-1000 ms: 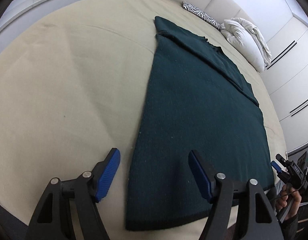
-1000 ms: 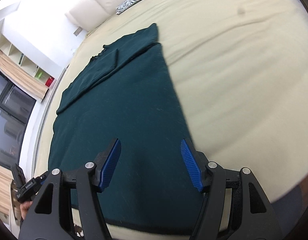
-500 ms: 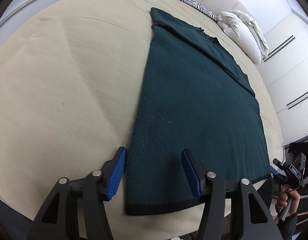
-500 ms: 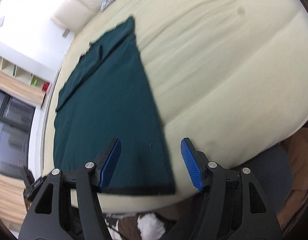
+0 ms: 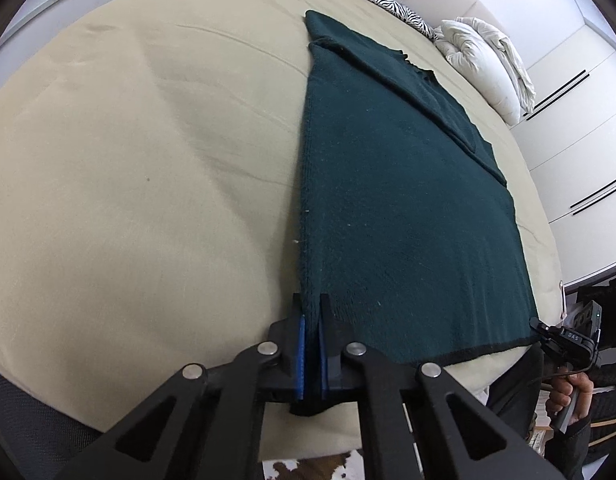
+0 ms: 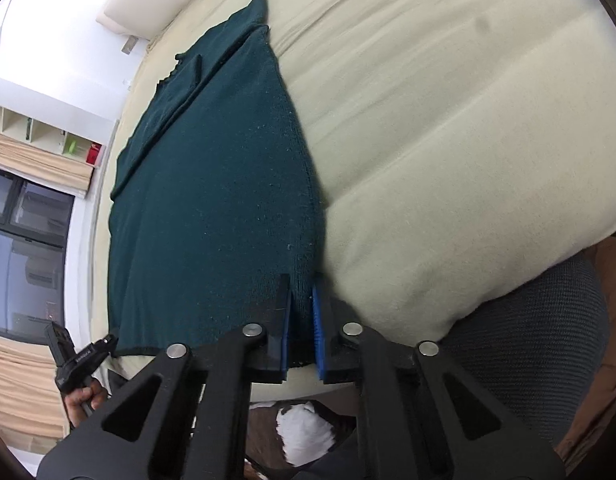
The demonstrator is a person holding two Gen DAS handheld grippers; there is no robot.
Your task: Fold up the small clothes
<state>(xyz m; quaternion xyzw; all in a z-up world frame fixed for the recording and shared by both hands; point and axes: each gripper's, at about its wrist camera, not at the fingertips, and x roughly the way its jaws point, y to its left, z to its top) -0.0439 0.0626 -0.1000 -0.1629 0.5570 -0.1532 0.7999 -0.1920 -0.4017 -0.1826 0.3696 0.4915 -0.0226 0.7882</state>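
While fuzzy dark-green knit sweater (image 5: 404, 208) lies flat on beige bedsheet (image 5: 147, 184), both grippers' jaws pinch hem corners.

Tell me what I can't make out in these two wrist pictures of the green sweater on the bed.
- Left wrist view: the sweater corner inside the left tool is covered by its fingers.
- Right wrist view: the corner in the right tool is hidden likewise.
- Both views: the sleeves are folded in at the far end, their cuffs unseen.
- The underside against the bed is hidden.
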